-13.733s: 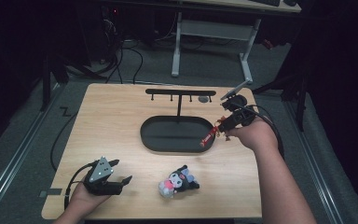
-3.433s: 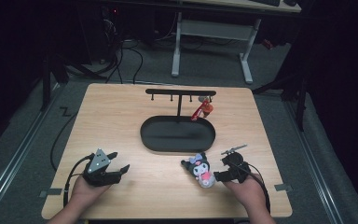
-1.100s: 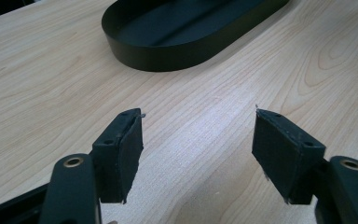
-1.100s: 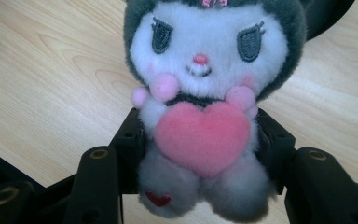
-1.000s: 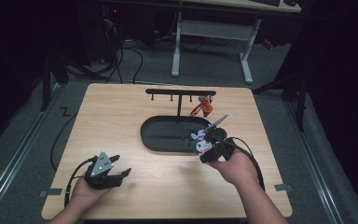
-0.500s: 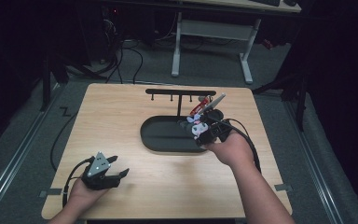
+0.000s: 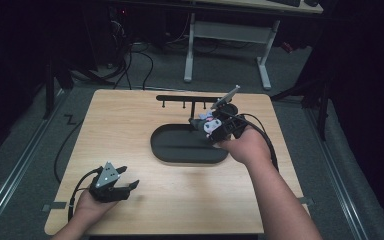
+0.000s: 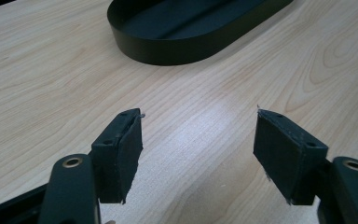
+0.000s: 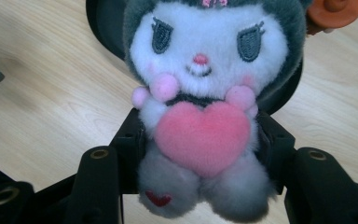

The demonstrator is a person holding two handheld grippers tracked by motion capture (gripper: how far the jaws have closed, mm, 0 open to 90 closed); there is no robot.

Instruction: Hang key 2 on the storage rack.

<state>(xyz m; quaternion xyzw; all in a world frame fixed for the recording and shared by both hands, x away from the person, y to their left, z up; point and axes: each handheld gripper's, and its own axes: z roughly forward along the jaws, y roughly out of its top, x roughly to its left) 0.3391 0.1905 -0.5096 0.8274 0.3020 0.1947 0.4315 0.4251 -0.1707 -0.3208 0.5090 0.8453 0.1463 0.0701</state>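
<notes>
Item: plush toy [image 9: 200,107], white face, dark hood, pink heart at its chest; pinched at the body between the jaws of the right gripper [image 7: 214,126], carried above the far right end of the black oval tray [image 7: 180,150], just below the hook rack [image 7: 190,99]. Left gripper [image 7: 116,183]: jaws spread, empty, resting near the table [image 7: 130,120] front edge. Step in hand, likely: hanging the toy. Next move calls for aligning its loop with a free hook.
</notes>
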